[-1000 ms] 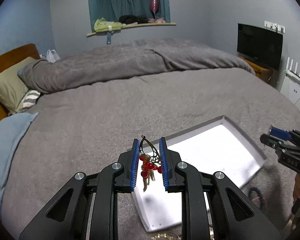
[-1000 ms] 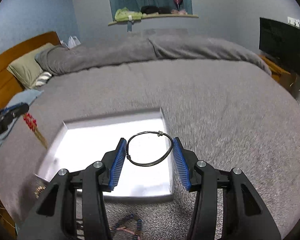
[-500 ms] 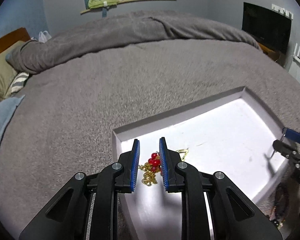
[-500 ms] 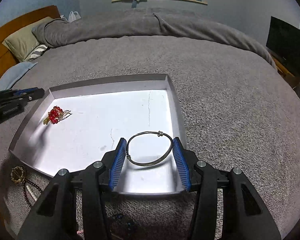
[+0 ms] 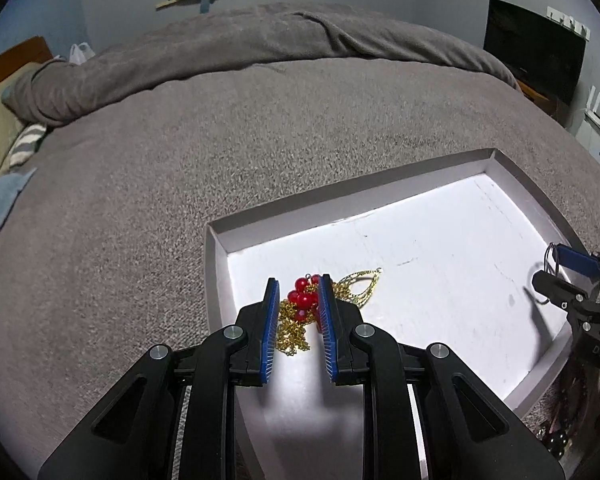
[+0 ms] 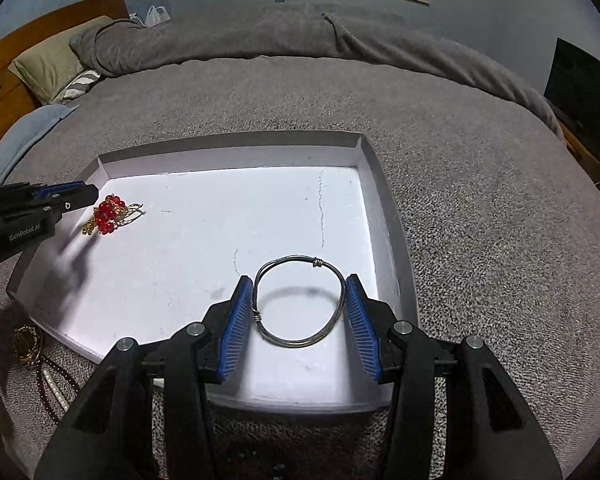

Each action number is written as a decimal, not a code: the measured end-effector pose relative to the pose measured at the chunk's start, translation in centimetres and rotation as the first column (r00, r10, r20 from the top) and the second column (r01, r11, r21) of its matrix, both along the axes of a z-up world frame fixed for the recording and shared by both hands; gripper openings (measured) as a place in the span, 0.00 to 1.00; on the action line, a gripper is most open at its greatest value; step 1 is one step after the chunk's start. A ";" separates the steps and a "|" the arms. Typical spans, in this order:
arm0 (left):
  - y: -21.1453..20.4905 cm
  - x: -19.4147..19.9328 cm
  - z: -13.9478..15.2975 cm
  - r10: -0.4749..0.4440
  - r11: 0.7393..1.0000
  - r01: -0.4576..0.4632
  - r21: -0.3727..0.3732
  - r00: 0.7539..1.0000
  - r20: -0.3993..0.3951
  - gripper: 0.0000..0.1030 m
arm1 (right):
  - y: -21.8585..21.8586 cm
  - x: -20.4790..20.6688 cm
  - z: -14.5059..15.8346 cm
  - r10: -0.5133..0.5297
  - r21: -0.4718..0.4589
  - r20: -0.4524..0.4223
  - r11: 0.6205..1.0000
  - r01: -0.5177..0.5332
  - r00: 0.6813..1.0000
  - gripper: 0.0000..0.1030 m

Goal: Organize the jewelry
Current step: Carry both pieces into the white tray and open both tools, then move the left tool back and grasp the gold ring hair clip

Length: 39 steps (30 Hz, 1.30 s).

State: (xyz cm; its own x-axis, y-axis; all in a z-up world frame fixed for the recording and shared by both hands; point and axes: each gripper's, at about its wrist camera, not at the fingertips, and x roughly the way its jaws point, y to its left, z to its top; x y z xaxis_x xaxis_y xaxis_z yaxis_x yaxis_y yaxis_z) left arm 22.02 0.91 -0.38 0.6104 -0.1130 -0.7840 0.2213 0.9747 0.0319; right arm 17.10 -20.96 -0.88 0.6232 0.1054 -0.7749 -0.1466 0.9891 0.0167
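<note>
A white shallow tray point(image 5: 500, 168) point(image 6: 236, 142) lies on the grey bed. A red-bead and gold-chain earring point(image 5: 306, 300) point(image 6: 110, 212) lies on the tray floor near its left corner. My left gripper point(image 5: 299, 292) point(image 6: 80, 196) is open just above it, jaws either side and not touching. My right gripper point(image 6: 299, 292) point(image 5: 556, 264) is shut on a silver wire bangle point(image 6: 298, 300), held between its blue pads just above the tray's near right part, with its shadow on the floor below.
More jewelry lies on the blanket beside the tray's near edge: a gold piece point(image 6: 26, 344), a dark red and pearl bead strand point(image 6: 54, 384), and dark beads point(image 5: 556, 438). A folded duvet and pillows point(image 6: 56, 64) lie at the far side. A TV point(image 5: 534, 56) stands at the right.
My left gripper came down from the air to the tray and let go of the red earring, which now lies on the tray floor. My right gripper carried the bangle lower over the tray.
</note>
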 end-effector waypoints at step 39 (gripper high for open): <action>4.9 -15.9 5.3 0.081 0.995 -0.071 -0.074 0.986 0.144 0.93 | -3.7 -13.8 6.1 -0.022 0.117 0.140 0.993 0.005 0.990 0.95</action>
